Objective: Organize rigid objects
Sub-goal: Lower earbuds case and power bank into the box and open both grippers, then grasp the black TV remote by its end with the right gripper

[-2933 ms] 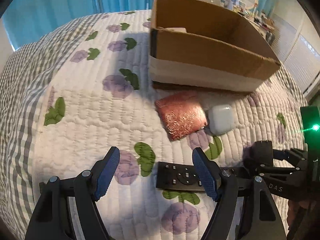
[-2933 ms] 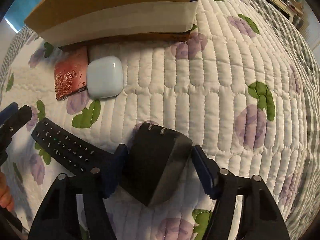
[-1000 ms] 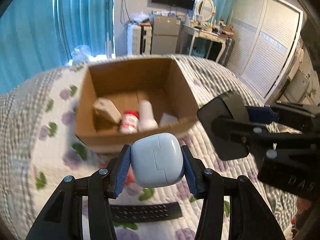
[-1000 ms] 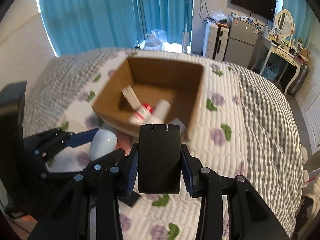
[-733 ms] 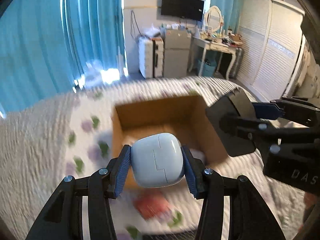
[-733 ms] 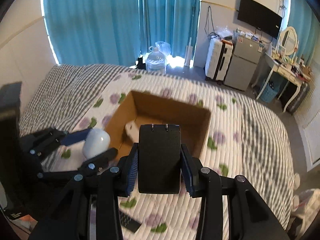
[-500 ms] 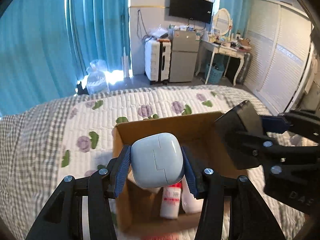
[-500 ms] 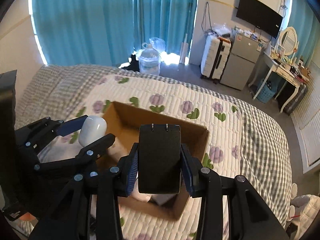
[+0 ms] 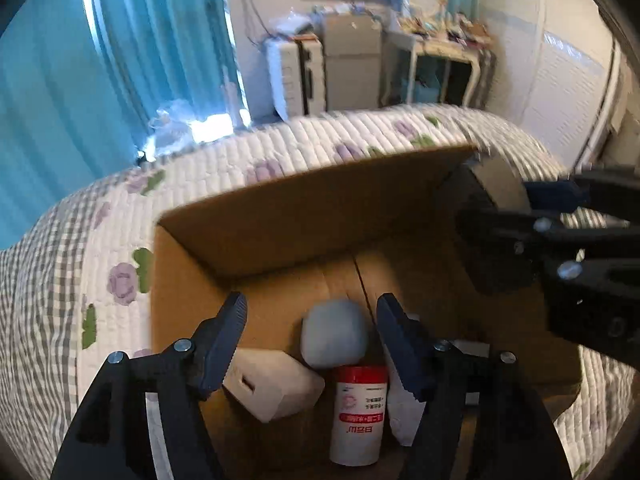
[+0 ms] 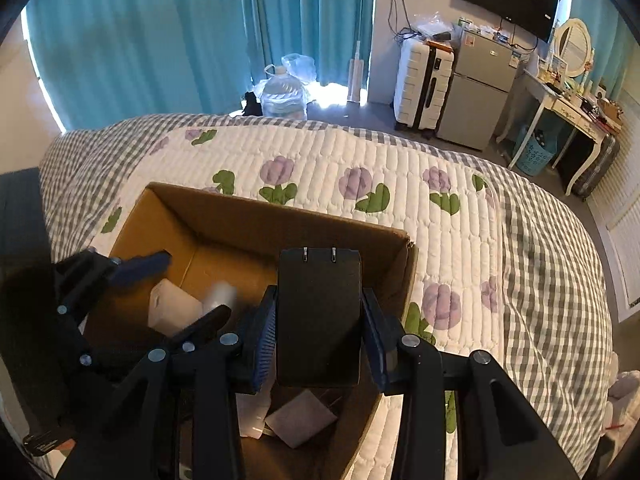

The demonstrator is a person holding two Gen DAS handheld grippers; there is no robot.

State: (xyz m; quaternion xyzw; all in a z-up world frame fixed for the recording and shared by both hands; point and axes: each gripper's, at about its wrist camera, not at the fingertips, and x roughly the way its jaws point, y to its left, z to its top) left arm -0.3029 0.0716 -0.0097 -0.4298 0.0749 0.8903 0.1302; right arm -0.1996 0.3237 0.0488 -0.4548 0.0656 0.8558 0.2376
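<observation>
A brown cardboard box [image 9: 304,208] sits on the quilted bed. My left gripper [image 9: 312,332] is open above the box. The white earbud case [image 9: 334,334] is blurred below it, free of the fingers, inside the box. My right gripper [image 10: 320,320] is shut on a black power adapter [image 10: 319,316] and holds it over the box [image 10: 280,216]. The adapter also shows at the right of the left wrist view [image 9: 492,232]. The left gripper [image 10: 168,292] shows in the right wrist view.
In the box lie a white carton [image 9: 272,386], a red-and-white bottle [image 9: 360,412] and a white packet [image 9: 404,408]. The floral quilt [image 10: 460,240] surrounds the box. Blue curtains, a suitcase and a small fridge stand beyond the bed.
My left gripper opened and the white earbud case dropped out of it into the box. Both grippers moved closer over the box. The right gripper still holds the adapter.
</observation>
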